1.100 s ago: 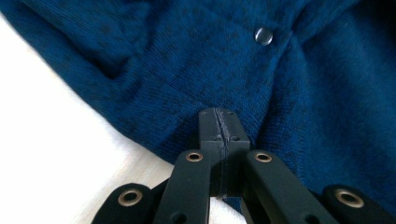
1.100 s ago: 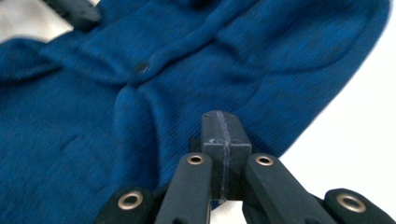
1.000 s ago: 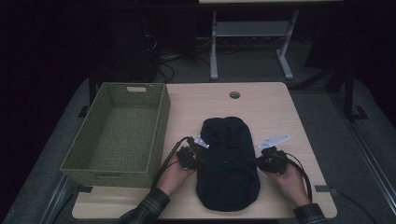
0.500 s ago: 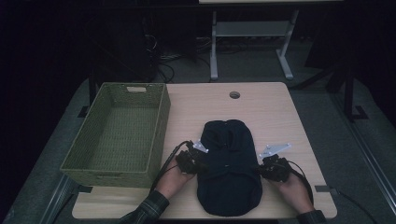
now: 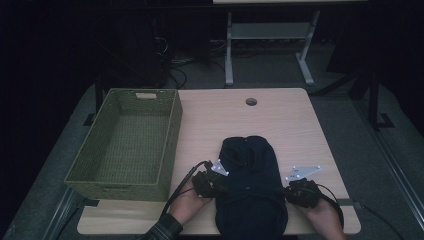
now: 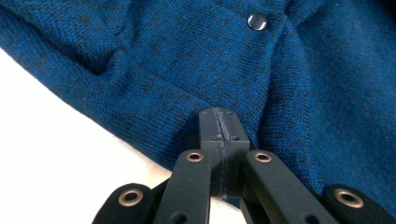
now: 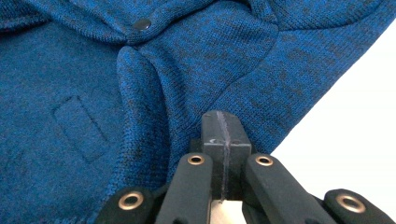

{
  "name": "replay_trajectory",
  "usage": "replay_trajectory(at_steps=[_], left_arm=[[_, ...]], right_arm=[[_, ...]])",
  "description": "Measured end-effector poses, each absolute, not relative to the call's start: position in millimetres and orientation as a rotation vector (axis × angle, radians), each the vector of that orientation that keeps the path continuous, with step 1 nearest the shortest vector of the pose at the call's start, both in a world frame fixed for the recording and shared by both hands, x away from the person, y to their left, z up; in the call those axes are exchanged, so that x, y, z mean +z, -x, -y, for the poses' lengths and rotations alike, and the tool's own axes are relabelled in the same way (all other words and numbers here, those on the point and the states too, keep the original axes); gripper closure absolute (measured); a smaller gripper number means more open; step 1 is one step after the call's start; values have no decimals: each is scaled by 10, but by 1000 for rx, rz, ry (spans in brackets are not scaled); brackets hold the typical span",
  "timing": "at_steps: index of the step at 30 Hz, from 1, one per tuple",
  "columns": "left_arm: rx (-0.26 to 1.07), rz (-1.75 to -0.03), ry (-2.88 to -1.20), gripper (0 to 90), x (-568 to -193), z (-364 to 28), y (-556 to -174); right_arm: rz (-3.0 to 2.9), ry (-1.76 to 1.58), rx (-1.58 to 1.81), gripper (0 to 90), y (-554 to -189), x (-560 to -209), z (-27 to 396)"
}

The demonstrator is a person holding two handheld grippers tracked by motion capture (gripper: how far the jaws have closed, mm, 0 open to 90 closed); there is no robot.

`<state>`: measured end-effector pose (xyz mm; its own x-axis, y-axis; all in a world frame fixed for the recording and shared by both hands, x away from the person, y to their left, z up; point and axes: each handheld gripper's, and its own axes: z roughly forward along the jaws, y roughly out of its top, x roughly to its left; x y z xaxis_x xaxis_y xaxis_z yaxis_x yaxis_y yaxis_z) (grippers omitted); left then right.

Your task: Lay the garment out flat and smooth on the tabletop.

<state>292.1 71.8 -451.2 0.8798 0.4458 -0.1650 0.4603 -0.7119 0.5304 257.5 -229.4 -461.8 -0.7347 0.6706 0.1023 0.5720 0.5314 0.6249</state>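
A dark blue knit garment (image 5: 250,185) lies folded on the wooden table (image 5: 290,125), its near end hanging over the front edge. My left gripper (image 5: 219,186) is at its left side and my right gripper (image 5: 286,190) at its right side, each held in a hand. In the left gripper view the jaws (image 6: 219,119) are pressed together on the garment's (image 6: 196,60) edge, below a snap button (image 6: 257,20). In the right gripper view the jaws (image 7: 222,122) are likewise shut on the knit (image 7: 196,56) near its hem, with a snap (image 7: 141,23) farther off.
A green woven basket (image 5: 172,135) stands on the left part of the table, close to my left hand. A round cable hole (image 5: 251,101) is at the table's back middle. A white desk frame (image 5: 270,35) stands on the floor beyond the table.
Both hands have drawn back toward the table's near edge, and the garment has slid with them, so more bare wood shows behind it.
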Motion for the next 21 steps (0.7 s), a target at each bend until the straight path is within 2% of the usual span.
replay_trajectory(at_steps=[3,7,14,21], left_arm=[[-73,-656,-2423,899,-4464,-735,-2944],[-28,-664,-2388,899,-4313,-775,-3042],[112,-712,-2351,900,-4101,-806,-3371],[182,-759,-2310,900,-3953,-783,-3724]], right_arm=[[-2624,-1042,983,900,-2577,-4579,2289],[-2600,-1032,1040,900,-2673,-4465,2292],[-2526,-1028,1094,900,-3094,-4241,2277],[-2473,-1046,1119,900,-3552,-4130,2227]])
